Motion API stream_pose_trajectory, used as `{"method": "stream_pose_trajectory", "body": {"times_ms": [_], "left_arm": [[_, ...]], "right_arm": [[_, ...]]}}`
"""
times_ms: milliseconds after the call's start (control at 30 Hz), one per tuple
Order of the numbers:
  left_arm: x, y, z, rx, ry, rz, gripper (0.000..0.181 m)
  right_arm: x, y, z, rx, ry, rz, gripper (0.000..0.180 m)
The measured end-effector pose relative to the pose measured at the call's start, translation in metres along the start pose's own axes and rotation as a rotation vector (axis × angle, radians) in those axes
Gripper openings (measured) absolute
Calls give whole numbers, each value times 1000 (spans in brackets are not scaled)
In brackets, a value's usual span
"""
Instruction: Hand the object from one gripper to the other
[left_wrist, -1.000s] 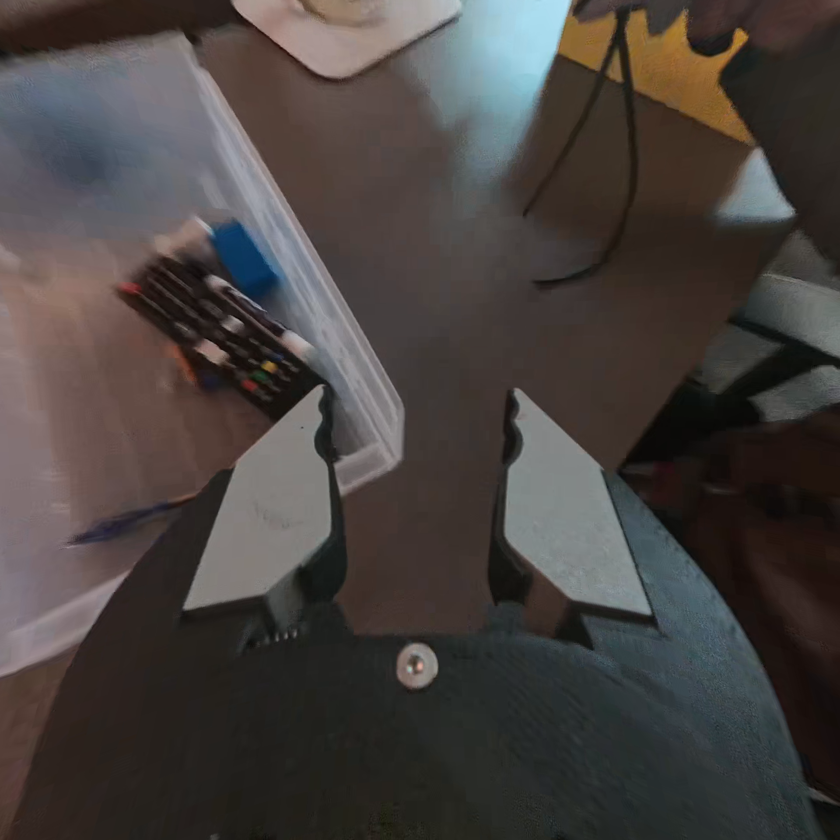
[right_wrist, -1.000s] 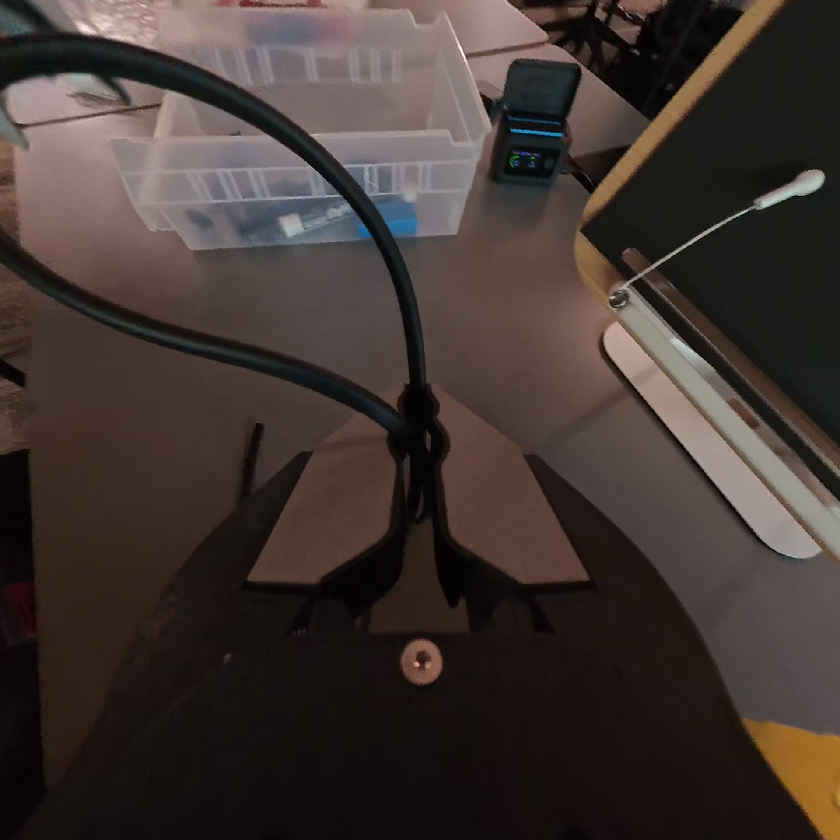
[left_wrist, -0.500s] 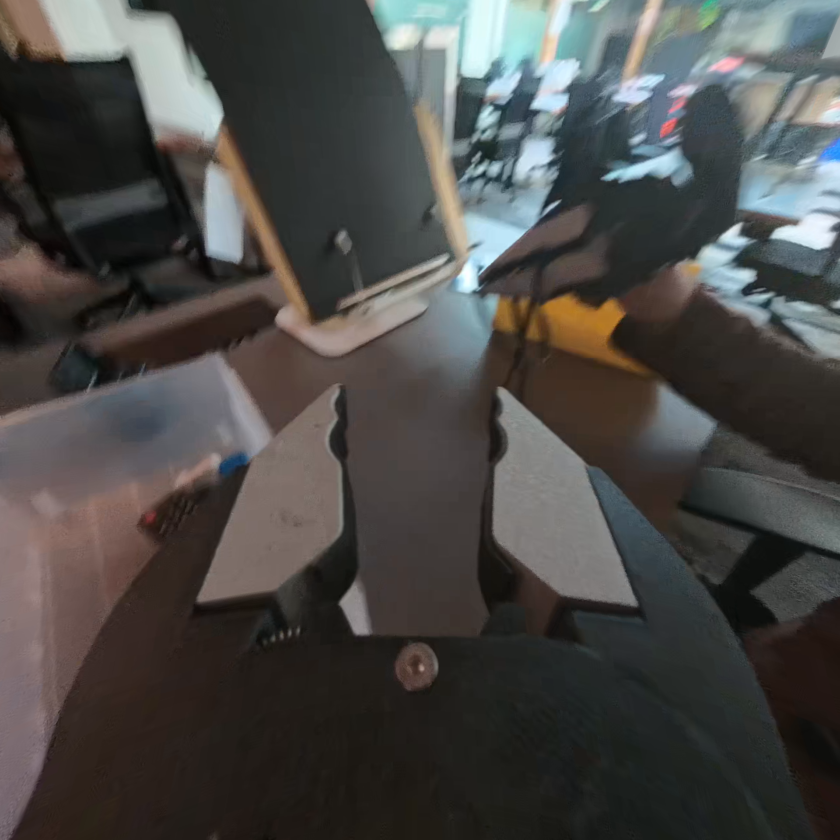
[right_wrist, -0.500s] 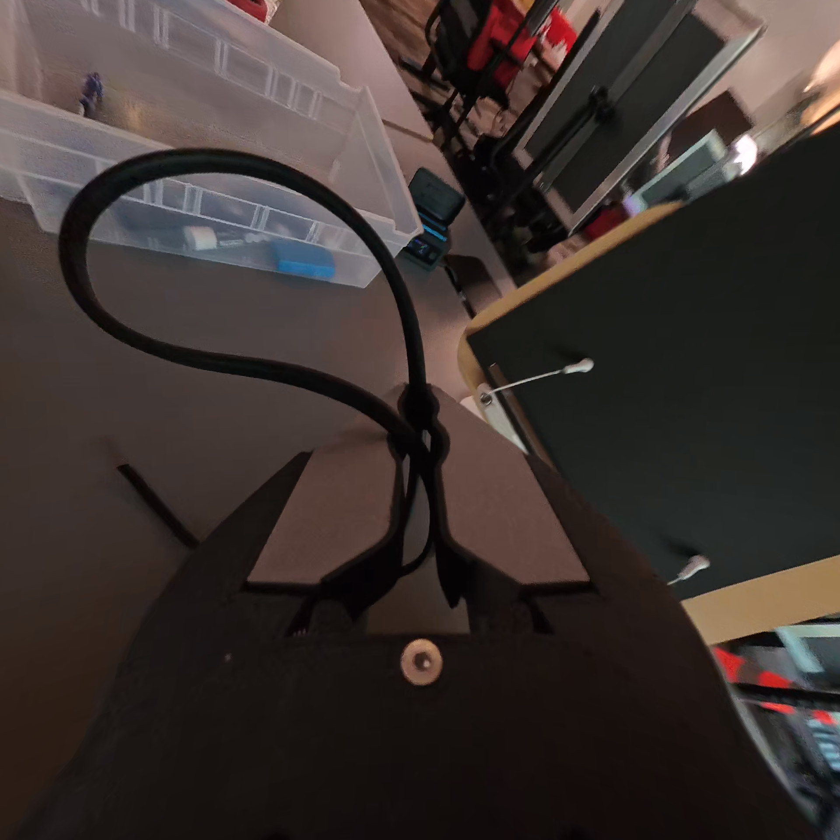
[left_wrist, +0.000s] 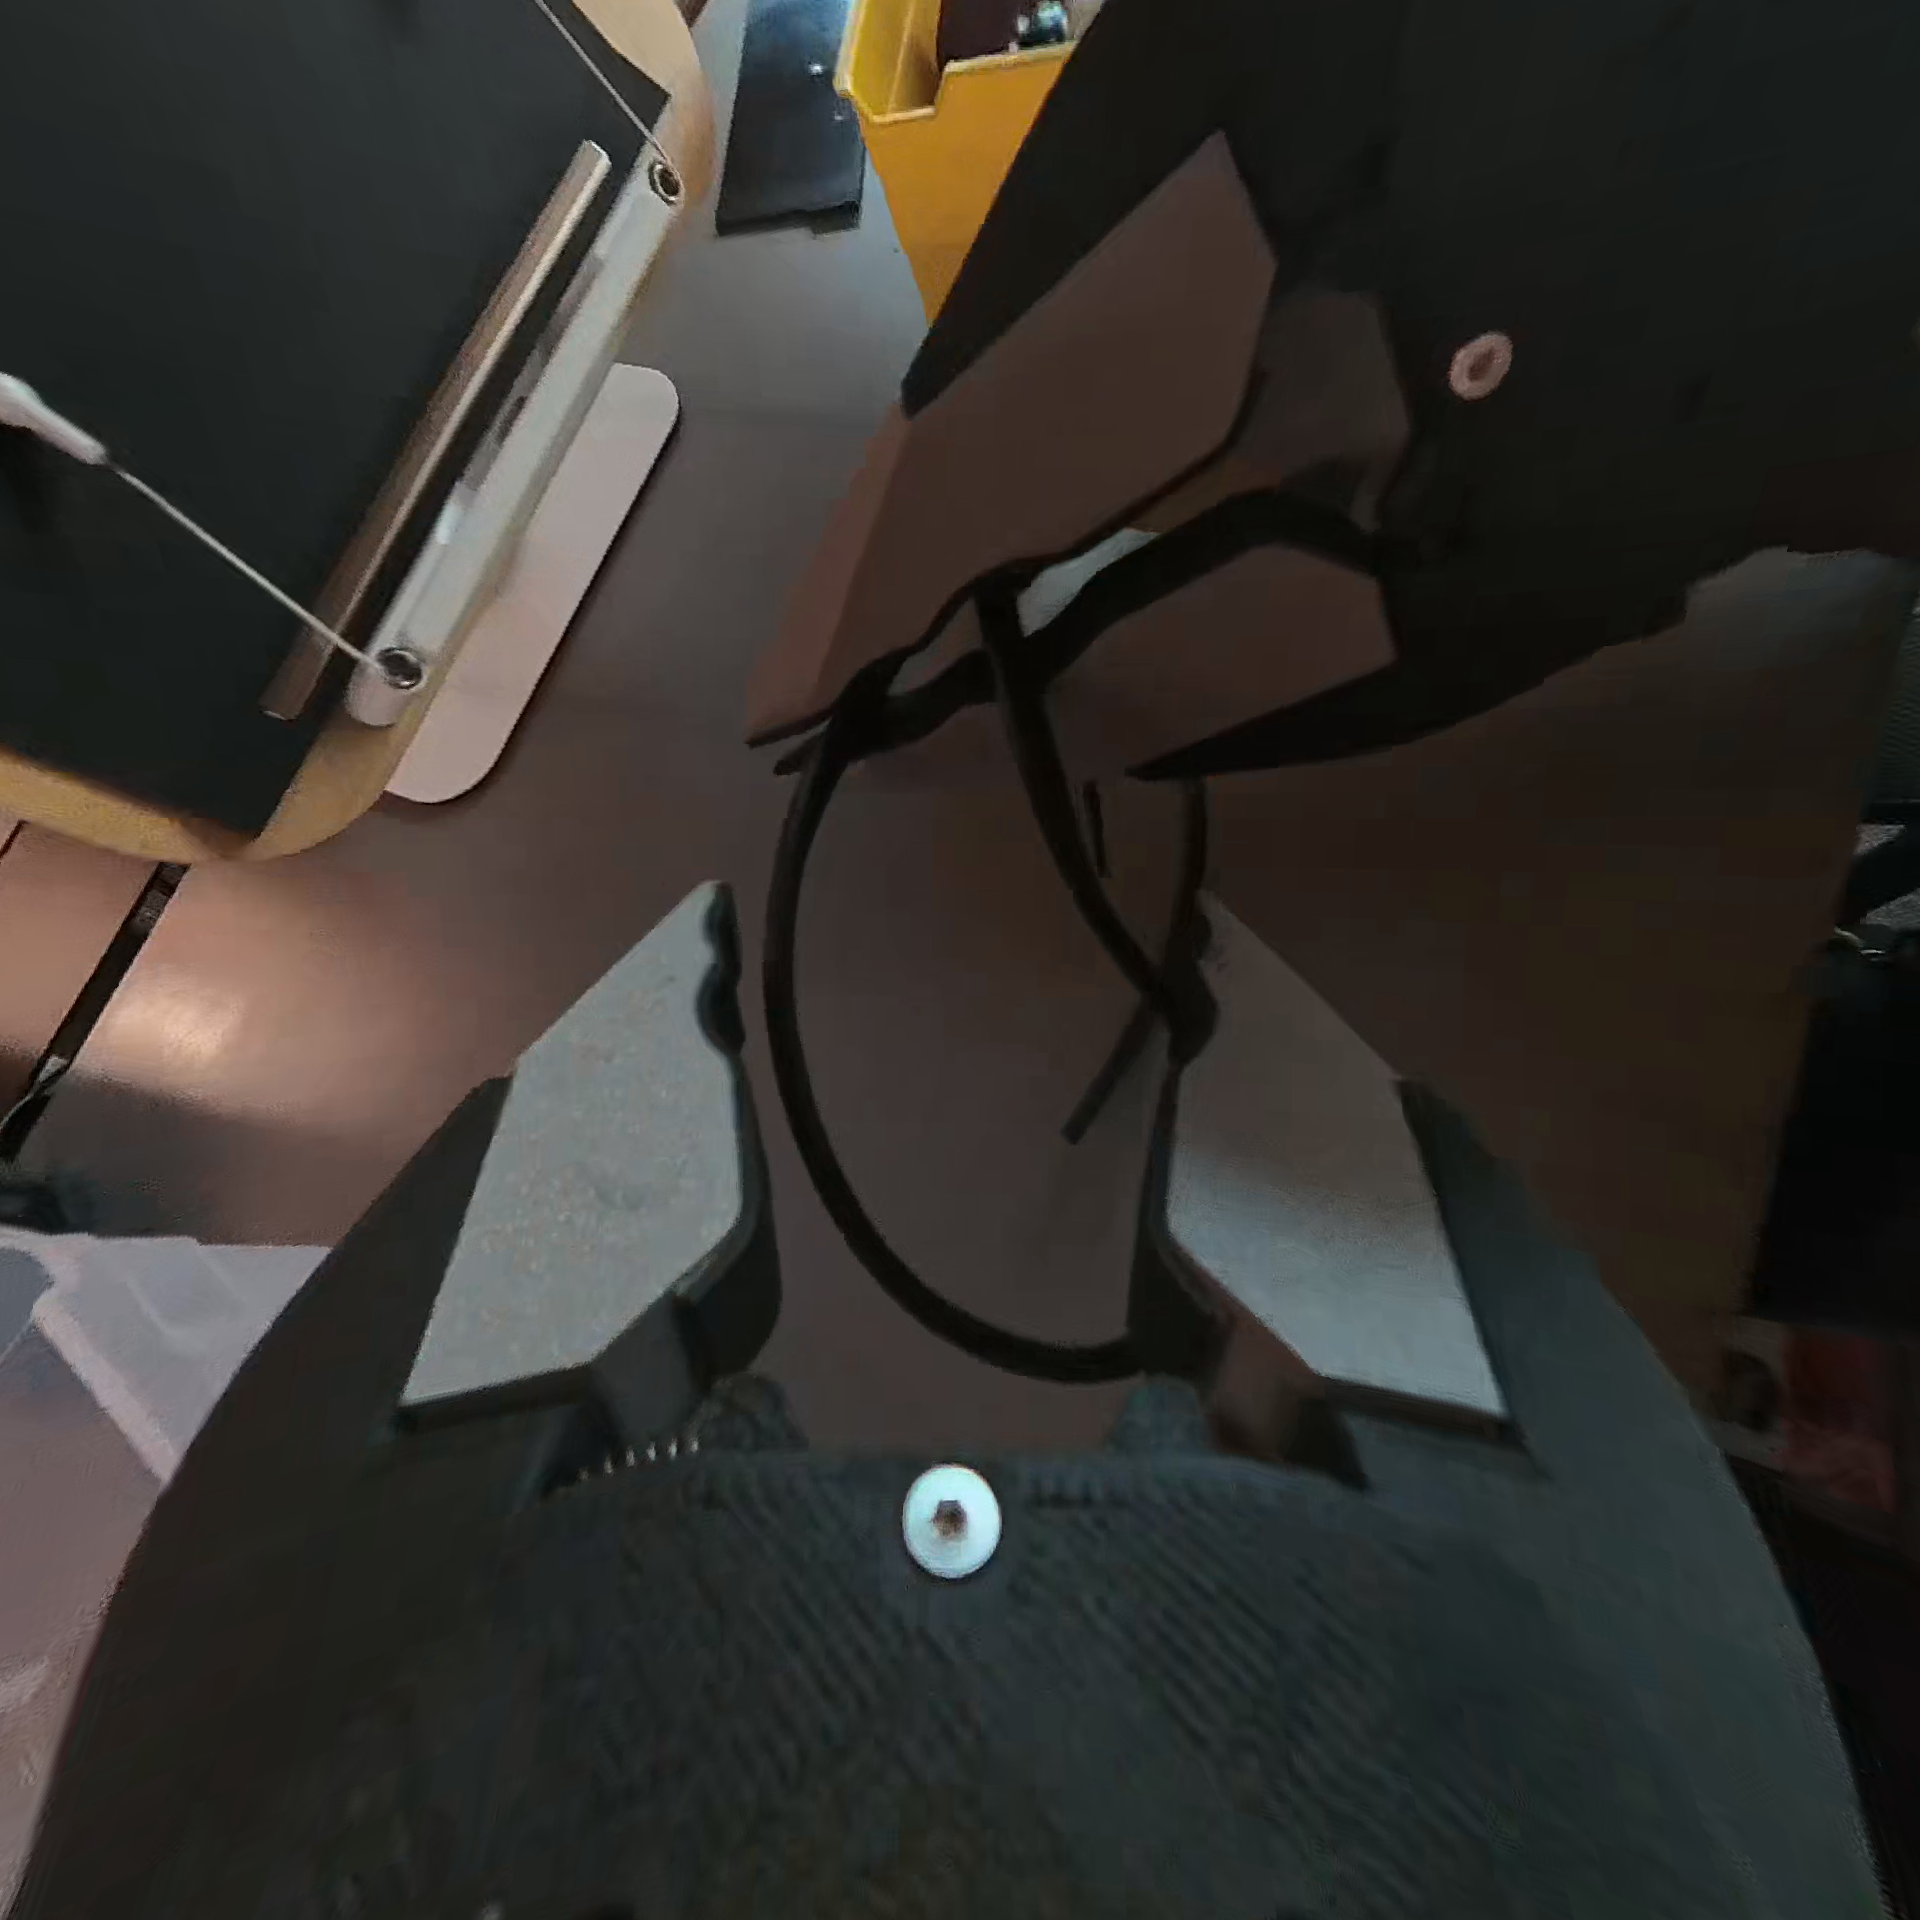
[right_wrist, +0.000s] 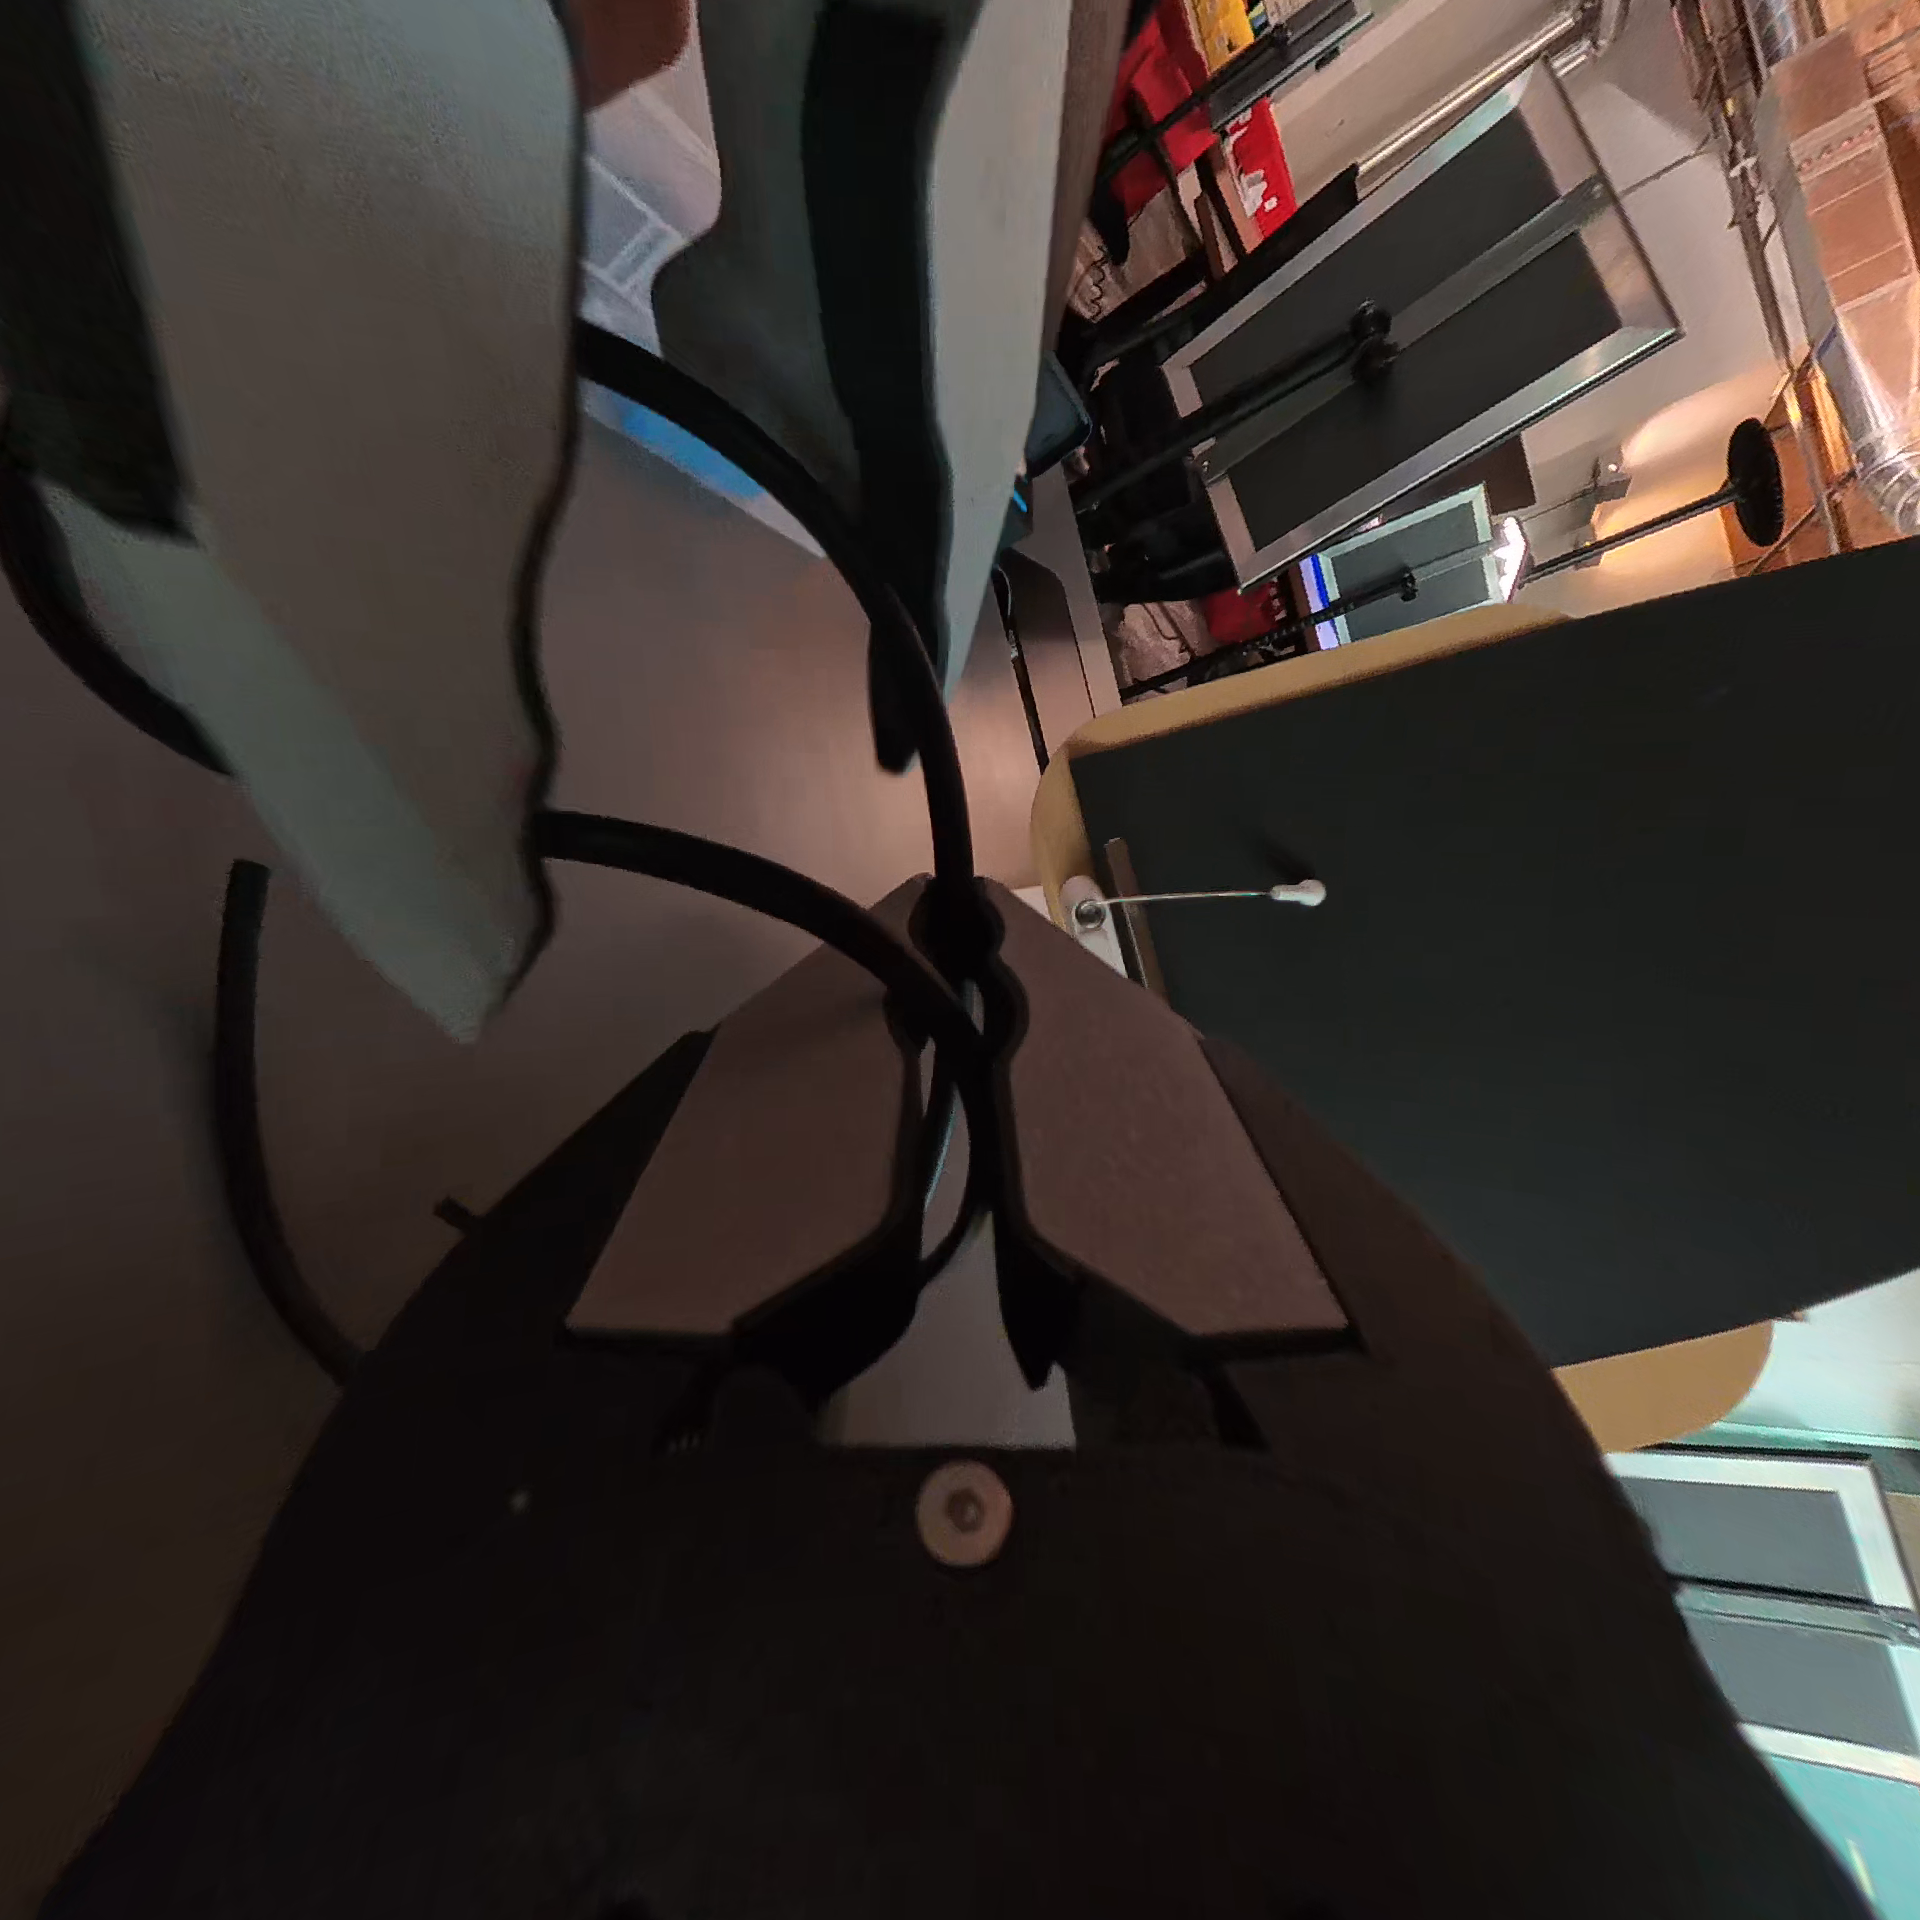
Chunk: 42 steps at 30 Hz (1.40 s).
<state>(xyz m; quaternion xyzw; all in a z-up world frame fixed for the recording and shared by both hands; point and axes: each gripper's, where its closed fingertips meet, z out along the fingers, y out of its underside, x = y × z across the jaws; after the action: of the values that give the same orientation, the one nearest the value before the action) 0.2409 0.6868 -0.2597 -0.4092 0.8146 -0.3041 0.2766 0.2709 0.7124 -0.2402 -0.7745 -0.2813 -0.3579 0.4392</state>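
Now I'm mid-handover: my right tool (right_wrist: 961, 997) is clamped on the black cable loop (left_wrist: 790, 1039), which hangs at frame centre between my left tool's (left_wrist: 961, 935) spread fingers. Next I'd close left, then release right.

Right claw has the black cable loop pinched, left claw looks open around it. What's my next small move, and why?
Probably shut the left claw on the cable loop. Its fingers stand apart with the loop hanging between them, one strand near the left pad and the crossing against the right pad. The right claw is shut on the loop, so it should only let go once the left one grips.
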Motion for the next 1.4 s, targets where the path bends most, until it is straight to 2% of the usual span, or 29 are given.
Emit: {"method": "stream_pose_trajectory", "body": {"times_ms": [67, 100, 133, 233, 367, 400, 533, 600, 667, 733, 800, 833, 900, 967, 1067, 1133, 1167, 1200, 1233, 1333, 1400], "left_arm": [[-5, 3, 10, -34, -33, 39, 41], [-13, 3, 12, -33, -88, 70, 11], [-25, 0, 12, -16, -159, 96, 0], [-50, -17, 11, 101, -270, 94, 0], [-83, -53, -9, 407, -427, 37, 0], [-88, -60, -16, 490, -454, 17, 0], [-78, -85, -43, 837, -360, -74, 0], [-71, -87, -46, 946, -261, -133, 0], [-61, -87, -45, 1011, -147, -169, 0], [-52, -88, -40, 1006, -57, -181, 0], [-48, -88, -39, 1008, -39, -185, 0], [-46, -88, -40, 1016, -15, -201, 0], [-45, -86, -43, 1025, 23, -237, 0], [-47, -83, -44, 1022, 26, -256, 0], [-53, -72, -34, 933, 24, -300, 0], [-61, -53, -12, 756, 1, -344, 0], [-61, -41, 0, 662, 7, -350, 10], [-58, -32, 9, 588, 31, -345, 30], [-55, -26, 16, 535, 53, -341, 38], [-46, -24, 27, 504, 90, -318, 65], [-39, -29, 31, 525, 94, -286, 69]], "right_arm": [[-4, 6, 4, -4, -17, -6, 0], [-6, 10, 5, -5, -28, -1, 0], [-6, 14, 5, -5, -37, 16, 0], [-5, 32, 6, 7, -87, 143, 26], [1, 42, -5, 114, -246, 496, 79], [7, 44, -10, 148, -271, 579, 86], [24, 39, -28, 352, -415, 893, 84], [23, 33, -31, 426, -522, 995, 84], [21, 30, -28, 471, -566, 1038, 92], [23, 32, -18, 485, -508, 1027, 102], [18, 30, -13, 472, -494, 983, 89], [14, 32, -9, 441, -484, 954, 73], [4, 33, -4, 373, -483, 889, 26], [-3, 30, -3, 357, -499, 862, 0], [3, 34, -1, 327, -448, 858, 0], [21, 47, -2, 296, -345, 888, 0], [32, 53, -4, 293, -292, 914, 0], [43, 58, -8, 303, -245, 937, 0], [50, 59, -14, 326, -226, 949, 0], [50, 46, -26, 408, -324, 994, 0], [48, 35, -32, 476, -394, 1032, 0]]}}
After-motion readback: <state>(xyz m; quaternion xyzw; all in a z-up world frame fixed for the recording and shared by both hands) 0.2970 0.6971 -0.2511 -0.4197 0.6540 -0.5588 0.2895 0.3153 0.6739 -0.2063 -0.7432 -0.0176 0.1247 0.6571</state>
